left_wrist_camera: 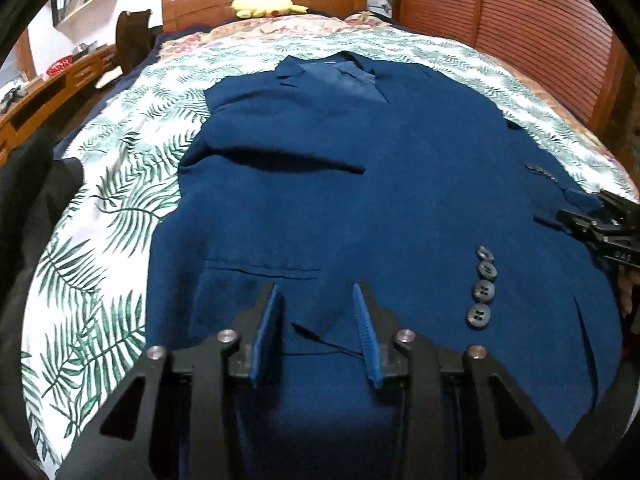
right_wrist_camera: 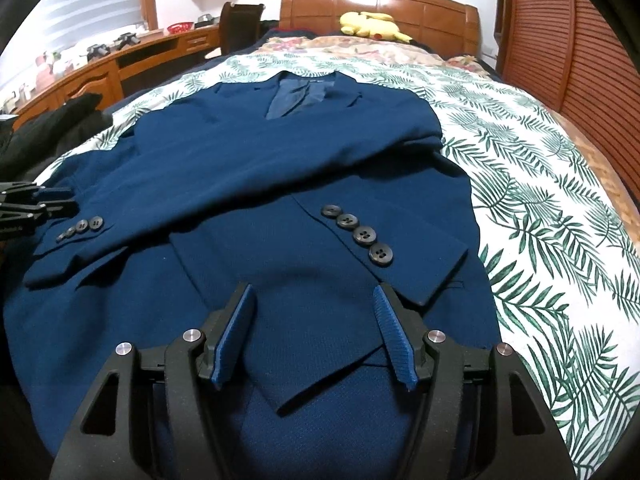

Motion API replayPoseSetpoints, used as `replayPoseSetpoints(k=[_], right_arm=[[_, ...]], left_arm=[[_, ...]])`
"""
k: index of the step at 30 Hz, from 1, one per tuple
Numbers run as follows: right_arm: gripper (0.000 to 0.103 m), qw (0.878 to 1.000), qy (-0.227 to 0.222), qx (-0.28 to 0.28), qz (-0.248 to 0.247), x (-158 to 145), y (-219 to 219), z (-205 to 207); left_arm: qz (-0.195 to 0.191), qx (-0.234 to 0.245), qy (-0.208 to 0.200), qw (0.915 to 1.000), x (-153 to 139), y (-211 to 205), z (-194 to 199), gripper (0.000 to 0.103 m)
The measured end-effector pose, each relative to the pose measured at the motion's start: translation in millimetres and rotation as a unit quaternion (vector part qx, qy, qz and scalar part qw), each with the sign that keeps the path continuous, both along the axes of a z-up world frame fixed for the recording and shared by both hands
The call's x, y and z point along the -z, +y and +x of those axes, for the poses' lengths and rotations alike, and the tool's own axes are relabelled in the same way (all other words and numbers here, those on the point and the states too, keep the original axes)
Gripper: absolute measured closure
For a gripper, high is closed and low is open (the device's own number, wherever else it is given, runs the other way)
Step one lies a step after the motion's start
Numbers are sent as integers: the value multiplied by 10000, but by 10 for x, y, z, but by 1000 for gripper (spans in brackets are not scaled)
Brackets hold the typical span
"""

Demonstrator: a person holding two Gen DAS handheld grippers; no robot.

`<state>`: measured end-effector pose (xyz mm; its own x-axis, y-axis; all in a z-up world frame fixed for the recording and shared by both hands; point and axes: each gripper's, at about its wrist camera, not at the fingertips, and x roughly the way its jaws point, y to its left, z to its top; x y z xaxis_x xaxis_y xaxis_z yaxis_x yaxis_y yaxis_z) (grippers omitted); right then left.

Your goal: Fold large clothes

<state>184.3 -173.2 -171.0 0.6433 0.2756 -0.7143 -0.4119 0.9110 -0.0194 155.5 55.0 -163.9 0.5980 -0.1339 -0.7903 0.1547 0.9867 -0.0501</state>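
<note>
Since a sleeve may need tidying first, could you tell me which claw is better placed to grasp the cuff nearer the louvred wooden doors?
Right, probably: the right claw hangs open just short of that cuff, whereas the left claw sits beside the other cuff.

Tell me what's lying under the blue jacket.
The blue jacket lies flat on a leaf-print bedspread, which shows around its edges. Both sleeves are folded across the front, cuff buttons up. Whatever sits beneath the jacket's middle is covered.
</note>
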Motion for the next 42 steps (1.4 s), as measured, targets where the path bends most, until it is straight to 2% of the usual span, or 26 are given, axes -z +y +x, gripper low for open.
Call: replayPoseSetpoints(k=[1,3,7,10,14,18,23,28,33,37,42], right_arm=[[40,10000,-1,0,-1,1,0,0],[40,10000,-2,1,-3,1,-2,1],[40,10000,-16,1,-23,0,1,-2],[40,10000,-15,1,-23,-2,3,0],[40,10000,-13,1,-20,-1,2,0],[39,10000,-12,2,-20,-1,1,0],[39,9999,107,-14,-66,-31,10,24],[40,10000,3,-42,-80,-261,-43,118],[41,9990,-158,117,-390,-482,-162,581],[60,9968,-38,288,-744,-458,-219,1087],[66,9929,182,278,-1145,-258,-141,1632]], left_arm=[[-96,67,41,9999,-5,2,3,88],[0,31,-90,10000,-61,-2,-20,101],[-246,-332,-869,9954,-378,140,-130,102],[-387,-760,-1231,9887,-558,355,-132,102],[-485,-1046,-1205,9860,-603,552,4,102],[-311,-1051,-1075,9881,-557,528,95,101],[-381,-860,-877,9917,-511,443,50,100],[-547,-517,-971,9924,-610,333,-159,91],[-639,-297,-1104,9914,-707,234,-272,83],[-630,-146,-1106,9918,-734,129,-308,78],[-577,-22,-1100,9923,-737,32,-327,75]])
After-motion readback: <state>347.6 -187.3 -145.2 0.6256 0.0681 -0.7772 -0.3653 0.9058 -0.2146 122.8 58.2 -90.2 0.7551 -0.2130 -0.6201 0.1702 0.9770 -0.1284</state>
